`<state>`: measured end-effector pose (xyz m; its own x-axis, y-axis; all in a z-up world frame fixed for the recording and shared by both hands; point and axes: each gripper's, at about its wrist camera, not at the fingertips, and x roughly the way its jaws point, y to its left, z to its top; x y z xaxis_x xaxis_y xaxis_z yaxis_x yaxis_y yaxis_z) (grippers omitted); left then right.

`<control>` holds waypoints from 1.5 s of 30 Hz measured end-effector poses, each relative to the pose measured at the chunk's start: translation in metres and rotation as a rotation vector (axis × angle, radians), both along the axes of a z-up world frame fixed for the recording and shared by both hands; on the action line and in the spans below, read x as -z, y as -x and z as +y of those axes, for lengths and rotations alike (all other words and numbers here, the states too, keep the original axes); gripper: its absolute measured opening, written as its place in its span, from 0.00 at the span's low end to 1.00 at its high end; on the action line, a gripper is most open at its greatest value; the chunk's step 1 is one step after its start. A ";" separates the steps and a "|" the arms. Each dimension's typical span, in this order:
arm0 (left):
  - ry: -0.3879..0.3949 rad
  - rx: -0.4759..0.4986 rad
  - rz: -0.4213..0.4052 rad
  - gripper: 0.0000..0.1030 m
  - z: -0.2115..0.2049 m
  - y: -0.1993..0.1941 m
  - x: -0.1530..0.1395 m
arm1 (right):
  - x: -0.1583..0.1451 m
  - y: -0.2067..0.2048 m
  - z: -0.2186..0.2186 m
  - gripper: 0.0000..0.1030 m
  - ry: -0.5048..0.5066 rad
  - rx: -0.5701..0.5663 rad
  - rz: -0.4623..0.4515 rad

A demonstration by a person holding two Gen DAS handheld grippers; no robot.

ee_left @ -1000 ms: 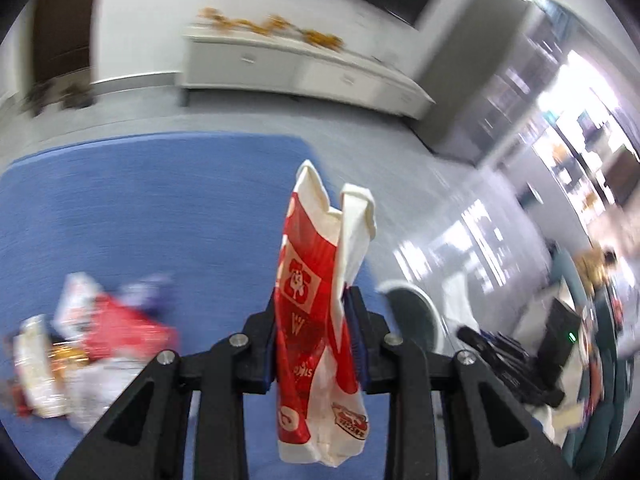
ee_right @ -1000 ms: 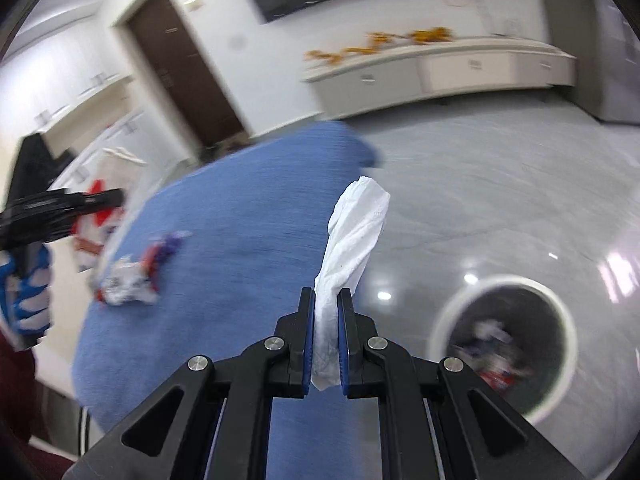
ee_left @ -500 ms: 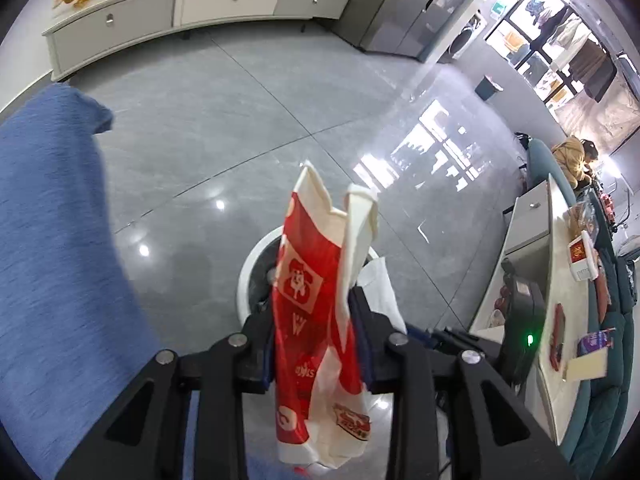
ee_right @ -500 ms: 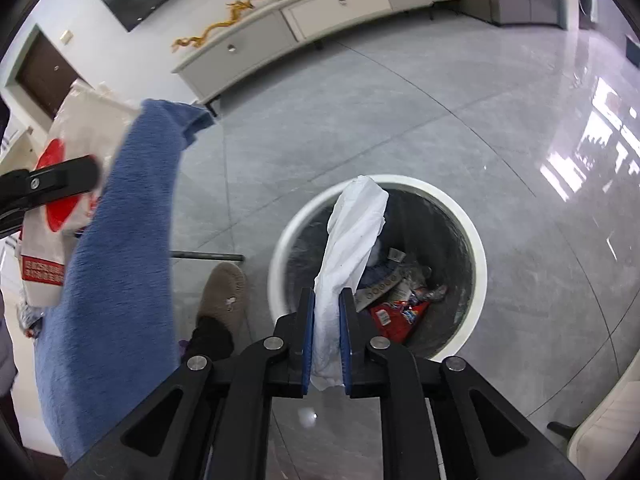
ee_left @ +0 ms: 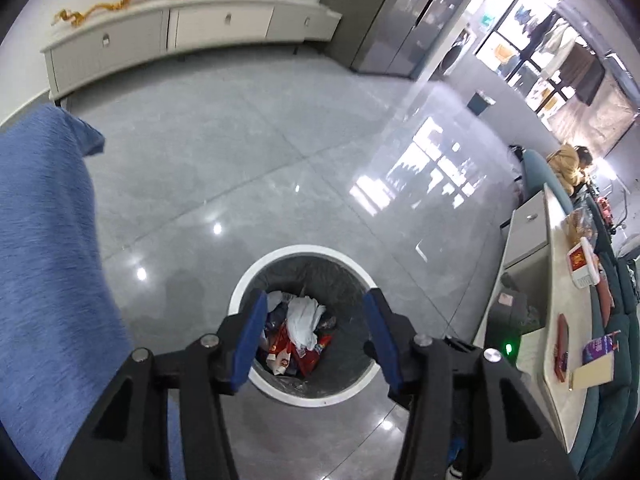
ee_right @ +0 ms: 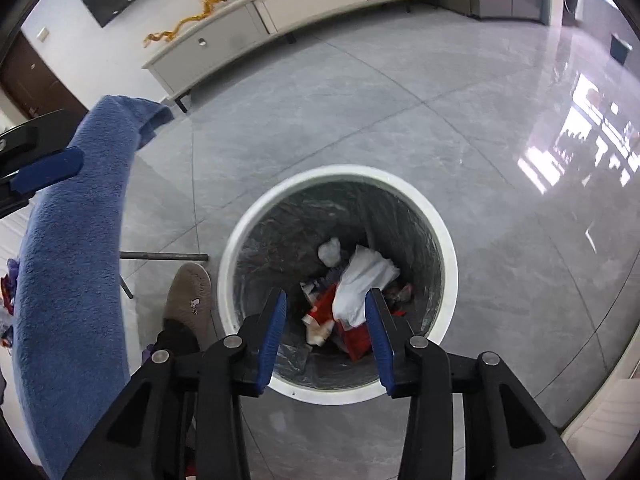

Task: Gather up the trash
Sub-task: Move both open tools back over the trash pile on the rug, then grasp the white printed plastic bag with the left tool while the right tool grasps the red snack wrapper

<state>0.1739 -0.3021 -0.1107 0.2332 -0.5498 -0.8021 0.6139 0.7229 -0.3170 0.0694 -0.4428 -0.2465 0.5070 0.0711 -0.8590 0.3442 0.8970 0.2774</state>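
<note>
A round white-rimmed trash bin (ee_left: pixel 256 268) with a dark liner stands on the grey floor; it also shows in the right wrist view (ee_right: pixel 450 264). Inside lie a white tissue (ee_right: pixel 366 280), a red and white wrapper (ee_right: pixel 356 338) and other scraps; the left wrist view shows the tissue (ee_left: pixel 306 318) and the wrapper (ee_left: pixel 286 350) too. My left gripper (ee_left: pixel 316 332) is open and empty above the bin. My right gripper (ee_right: pixel 324 328) is open and empty above the bin.
A blue cloth-covered table (ee_right: pixel 68 272) lies at the left, with the left gripper's finger (ee_right: pixel 44 170) over it. A person's shoe (ee_right: pixel 188 300) stands beside the bin. A long white cabinet (ee_left: pixel 168 36) lines the far wall. A counter (ee_left: pixel 568 320) with items is at right.
Both grippers opened over the bin. The red and white wrapper dropped from the left one and the white tissue from the right one; both now lie in the bin.
</note>
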 end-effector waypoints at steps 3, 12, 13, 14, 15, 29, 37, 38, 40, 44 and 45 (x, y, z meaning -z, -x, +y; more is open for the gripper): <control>0.005 -0.002 -0.089 0.47 0.030 0.017 -0.024 | -0.021 0.004 0.010 0.39 0.029 -0.021 -0.049; 0.008 -0.099 -0.200 0.48 0.146 0.053 -0.061 | -0.100 0.016 0.062 0.39 0.054 -0.126 -0.225; 0.009 -0.121 -0.211 0.48 0.164 0.058 -0.062 | -0.108 0.016 0.070 0.39 0.049 -0.147 -0.242; 0.006 -0.136 -0.215 0.48 0.179 0.061 -0.062 | -0.116 0.016 0.080 0.39 0.056 -0.170 -0.257; -0.002 -0.169 -0.223 0.48 0.203 0.065 -0.063 | -0.124 0.015 0.090 0.39 0.063 -0.195 -0.270; -0.109 -0.553 -0.241 0.47 0.424 0.070 -0.049 | -0.179 -0.024 0.238 0.39 0.044 -0.557 -0.352; -0.117 -0.534 -0.144 0.40 0.436 0.032 -0.011 | -0.187 -0.045 0.303 0.39 0.073 -0.694 -0.344; -0.115 -0.532 -0.122 0.34 0.436 0.027 -0.005 | -0.187 -0.047 0.308 0.39 0.077 -0.705 -0.344; -0.100 -0.529 -0.097 0.24 0.431 0.026 0.000 | -0.190 -0.053 0.317 0.39 0.081 -0.727 -0.342; -0.055 -0.541 -0.090 0.10 0.440 0.030 0.005 | -0.191 -0.067 0.337 0.39 0.093 -0.781 -0.335; -0.044 -0.543 -0.096 0.09 0.442 0.034 0.005 | -0.192 -0.070 0.342 0.39 0.093 -0.794 -0.332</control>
<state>0.1404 0.1396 -0.1153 0.5471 -0.2965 -0.7828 0.1740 0.9550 -0.2401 0.1398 -0.1003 -0.0550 0.5626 0.4477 -0.6950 -0.4801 0.8613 0.1663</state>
